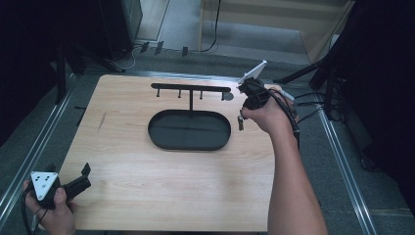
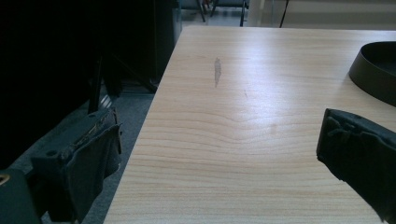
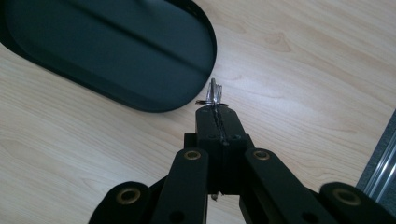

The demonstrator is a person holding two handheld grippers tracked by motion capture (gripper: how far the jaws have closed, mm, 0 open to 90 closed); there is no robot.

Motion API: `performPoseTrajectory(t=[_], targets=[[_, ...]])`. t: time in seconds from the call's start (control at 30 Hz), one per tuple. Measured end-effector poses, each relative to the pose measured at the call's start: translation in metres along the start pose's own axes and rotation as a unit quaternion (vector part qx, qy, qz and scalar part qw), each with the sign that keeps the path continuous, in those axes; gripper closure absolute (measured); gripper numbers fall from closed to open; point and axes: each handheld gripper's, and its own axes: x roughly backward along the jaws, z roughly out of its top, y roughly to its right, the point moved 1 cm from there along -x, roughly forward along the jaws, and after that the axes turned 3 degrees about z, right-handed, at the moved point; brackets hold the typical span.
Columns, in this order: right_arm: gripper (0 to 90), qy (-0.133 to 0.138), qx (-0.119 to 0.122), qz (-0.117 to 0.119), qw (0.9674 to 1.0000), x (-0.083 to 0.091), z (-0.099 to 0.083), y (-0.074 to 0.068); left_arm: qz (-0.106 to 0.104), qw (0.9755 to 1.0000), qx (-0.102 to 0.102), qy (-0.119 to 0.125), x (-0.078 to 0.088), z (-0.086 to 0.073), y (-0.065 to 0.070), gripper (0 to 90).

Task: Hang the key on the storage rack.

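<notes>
My right gripper (image 1: pixel 241 119) hovers just right of the black oval tray (image 1: pixel 157 139), with its jaws pointing down at the table. In the right gripper view the jaws are shut on a small metal key ring (image 3: pixel 213 97) that sticks out past the tips, close to the tray's rim (image 3: pixel 205 70). A black T-shaped rack (image 1: pixel 191 88) with several hooks rises from the tray's far side. My left gripper (image 1: pixel 84 177) rests at the table's near left corner, open and holding nothing, jaws wide apart (image 2: pixel 219 154).
The wooden table (image 1: pixel 147 181) has a dark scuff mark (image 2: pixel 217 71) toward its left side. Metal rails (image 1: pixel 342 166) run along the floor on both sides, and cables (image 1: pixel 308 105) trail off the right edge.
</notes>
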Motion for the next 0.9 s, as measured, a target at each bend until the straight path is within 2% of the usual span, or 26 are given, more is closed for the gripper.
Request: performPoseTrajectory(t=[0.07, 0.13, 0.2, 0.47, 0.63, 0.9], targets=[[90.0, 0.009, 0.0, -0.006, 0.9999, 0.007, 0.009, -0.009, 0.0, 1.0, 0.0, 0.0, 0.0, 0.0, 0.0, 0.4], [90.0, 0.013, -0.001, -0.002, 0.9999, 0.008, 0.011, -0.011, 0.0, 1.0, 0.0, 0.0, 0.0, 0.0, 0.0, 0.4], [90.0, 0.023, 0.0, -0.002, 0.9997, 0.012, 0.019, -0.021, 0.0, 1.0, -0.001, 0.0, 0.0, 0.0, 0.0, 0.4], [89.9, 0.045, 0.01, -0.007, 0.9989, 0.016, 0.037, -0.041, 0.0, 1.0, 0.001, 0.0, 0.0, 0.0, 0.0, 0.4], [89.9, 0.045, 0.009, -0.015, 0.9989, 0.013, 0.042, -0.045, -0.001, 1.0, 0.0, -0.001, 0.0, 0.0, -0.001, 0.4], [89.8, 0.057, -0.01, -0.026, 0.998, 0.011, 0.05, -0.044, -0.003, 1.0, 0.001, -0.001, 0.0, 0.0, -0.001, 0.4]])
